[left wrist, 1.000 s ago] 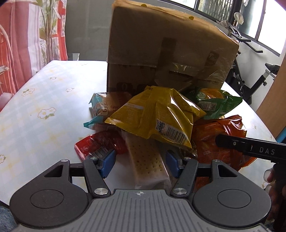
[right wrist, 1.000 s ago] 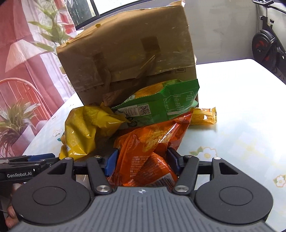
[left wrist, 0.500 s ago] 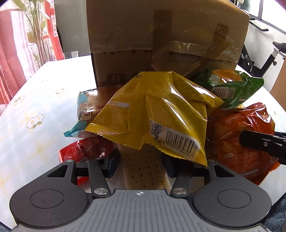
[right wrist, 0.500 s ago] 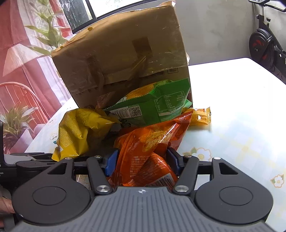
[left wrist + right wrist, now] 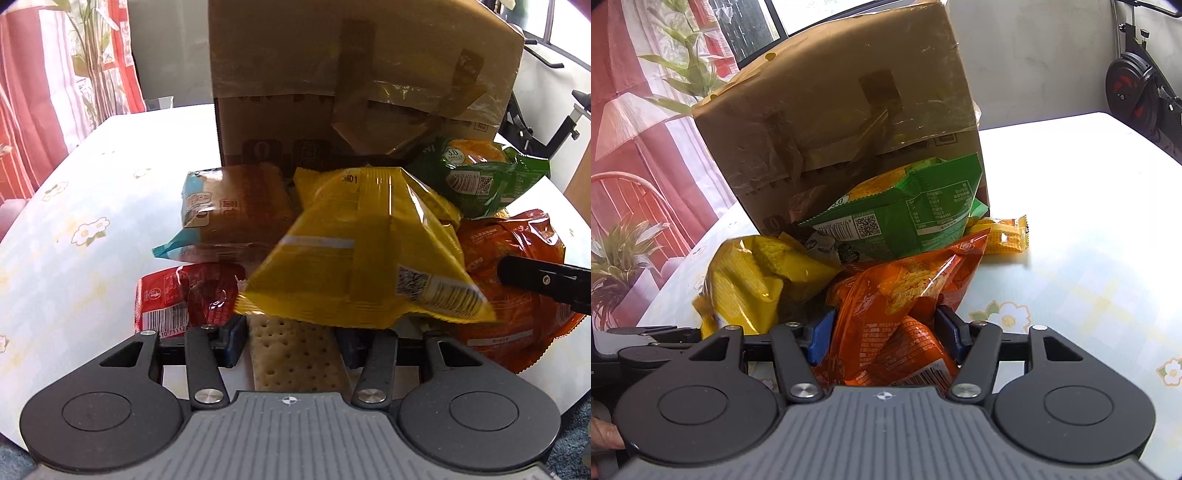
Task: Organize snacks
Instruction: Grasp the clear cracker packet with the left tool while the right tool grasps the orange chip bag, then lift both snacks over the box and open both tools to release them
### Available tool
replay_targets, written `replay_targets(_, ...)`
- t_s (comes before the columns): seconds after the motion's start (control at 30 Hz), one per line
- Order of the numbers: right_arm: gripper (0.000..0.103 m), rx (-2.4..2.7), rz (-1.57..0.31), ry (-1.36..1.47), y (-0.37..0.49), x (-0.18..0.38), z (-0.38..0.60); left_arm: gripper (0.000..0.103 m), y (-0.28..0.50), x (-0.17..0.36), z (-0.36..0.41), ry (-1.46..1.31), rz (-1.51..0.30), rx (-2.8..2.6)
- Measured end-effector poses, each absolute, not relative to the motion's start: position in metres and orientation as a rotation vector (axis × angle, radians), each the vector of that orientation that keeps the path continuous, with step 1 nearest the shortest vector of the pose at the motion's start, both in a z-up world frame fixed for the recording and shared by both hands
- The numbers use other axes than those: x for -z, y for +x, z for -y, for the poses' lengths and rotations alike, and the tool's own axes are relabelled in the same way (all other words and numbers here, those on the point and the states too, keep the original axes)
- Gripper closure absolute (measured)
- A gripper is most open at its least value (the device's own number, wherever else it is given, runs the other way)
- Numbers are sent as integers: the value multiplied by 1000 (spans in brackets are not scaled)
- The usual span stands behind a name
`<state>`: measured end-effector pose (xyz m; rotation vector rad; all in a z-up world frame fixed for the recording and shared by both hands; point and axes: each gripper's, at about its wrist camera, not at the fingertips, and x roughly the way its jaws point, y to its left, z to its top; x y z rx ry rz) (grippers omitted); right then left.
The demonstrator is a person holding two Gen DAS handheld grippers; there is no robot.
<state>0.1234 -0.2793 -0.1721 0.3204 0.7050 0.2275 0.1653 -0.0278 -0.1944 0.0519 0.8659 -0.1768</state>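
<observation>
Left wrist: left gripper (image 5: pixel 291 338) spread around cracker pack (image 5: pixel 295 358), under yellow bag (image 5: pixel 369 251), beside red packet (image 5: pixel 177 295). Right wrist: right gripper (image 5: pixel 884 334) straddling orange bag (image 5: pixel 905 299), pads touching it, grip uncertain; green bag (image 5: pixel 908 218) above, against box (image 5: pixel 831 122).

Beyond the left gripper's matt black plastic body (image 5: pixel 291 343), a glossy yellow foil snack bag (image 5: pixel 369 258) crinkles above a pale, matt, pitted cracker pack (image 5: pixel 295 358). Behind stands a rough brown cardboard box (image 5: pixel 362 74) patched with shiny clear tape. Between the right gripper's blue pads (image 5: pixel 822 338), a shiny orange foil bag (image 5: pixel 905 295) reflects light on the smooth floral tablecloth (image 5: pixel 1089 277).
</observation>
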Motion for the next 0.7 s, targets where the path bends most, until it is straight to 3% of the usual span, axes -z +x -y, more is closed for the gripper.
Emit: replay_targets(0.7, 43, -15, -690, 361, 109, 163, 310, 51, 150, 153, -44, -110, -778, -115)
